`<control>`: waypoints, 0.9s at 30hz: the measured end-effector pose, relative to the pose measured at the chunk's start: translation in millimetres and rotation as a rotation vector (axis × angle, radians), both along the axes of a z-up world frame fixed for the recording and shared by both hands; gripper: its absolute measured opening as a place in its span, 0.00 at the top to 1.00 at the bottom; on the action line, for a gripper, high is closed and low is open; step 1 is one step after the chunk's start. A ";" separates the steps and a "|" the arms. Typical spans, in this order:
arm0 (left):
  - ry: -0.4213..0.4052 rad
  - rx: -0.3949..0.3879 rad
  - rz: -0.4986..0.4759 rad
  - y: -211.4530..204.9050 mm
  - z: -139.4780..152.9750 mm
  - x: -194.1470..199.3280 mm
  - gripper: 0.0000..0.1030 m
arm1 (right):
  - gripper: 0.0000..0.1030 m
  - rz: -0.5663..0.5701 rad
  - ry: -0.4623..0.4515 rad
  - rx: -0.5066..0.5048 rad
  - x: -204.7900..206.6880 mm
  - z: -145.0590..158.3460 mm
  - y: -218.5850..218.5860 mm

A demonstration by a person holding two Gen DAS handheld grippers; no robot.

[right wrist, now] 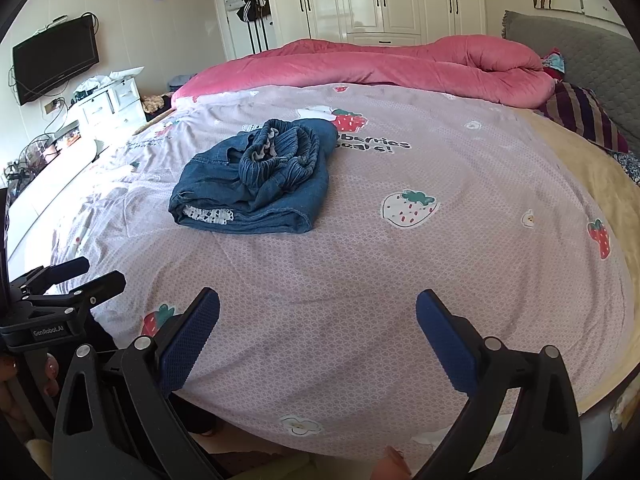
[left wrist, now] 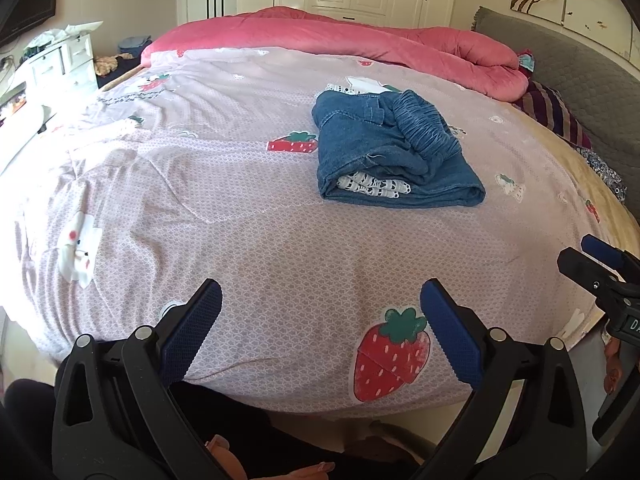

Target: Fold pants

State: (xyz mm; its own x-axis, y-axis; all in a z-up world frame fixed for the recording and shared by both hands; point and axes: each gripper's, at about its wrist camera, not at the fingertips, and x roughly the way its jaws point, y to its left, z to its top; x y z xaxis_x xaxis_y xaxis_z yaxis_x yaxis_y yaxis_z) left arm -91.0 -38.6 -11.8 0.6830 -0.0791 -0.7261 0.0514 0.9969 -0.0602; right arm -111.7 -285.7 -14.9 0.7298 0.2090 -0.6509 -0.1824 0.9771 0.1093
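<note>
Denim pants, folded bundle, lying mid-bed ahead of both grippers.

Nearest to me, I am holding the left gripper and the right gripper over the near edge of the bed, fingers spread wide apart on each, gripping nothing. Between them and the target, the strawberry-print sheet is lying bare. Farther on, the pants are resting well apart from both grippers: I am seeing them ahead and to the right of the left gripper, ahead and to the left of the right gripper, so roughly between the two. The bundle's long axis is running away from me, folded edge nearest, elastic waistband bunching on top at the far end. Neither hand is looking clearly nearer. Beyond, a pink quilt is lying rolled.
</note>
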 end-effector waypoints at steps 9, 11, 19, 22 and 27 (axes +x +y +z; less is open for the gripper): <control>0.002 0.010 0.008 0.2 0.3 -0.7 0.09 | 0.05 0.000 -0.003 -0.002 0.9 1.4 1.2; 0.001 0.011 0.007 -0.2 0.3 -0.5 0.09 | 0.05 0.001 -0.003 -0.003 1.1 1.3 1.5; -0.003 0.014 0.005 -0.5 1.5 -1.0 0.09 | 0.05 0.003 -0.001 -0.002 0.8 1.8 1.7; 0.001 0.015 0.010 -1.4 1.5 -0.6 0.09 | 0.05 0.003 0.000 -0.004 0.5 2.0 1.9; 0.008 0.024 0.019 -0.7 0.2 -0.1 0.09 | 0.05 0.000 0.001 -0.007 1.1 1.7 1.7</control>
State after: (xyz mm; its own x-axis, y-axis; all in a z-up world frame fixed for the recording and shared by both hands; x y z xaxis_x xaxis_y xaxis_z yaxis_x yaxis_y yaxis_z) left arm -91.0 -39.3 -11.7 0.6781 -0.0486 -0.7334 0.0318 0.9988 -0.0367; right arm -110.6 -284.0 -13.3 0.7291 0.2043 -0.6532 -0.1819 0.9779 0.1029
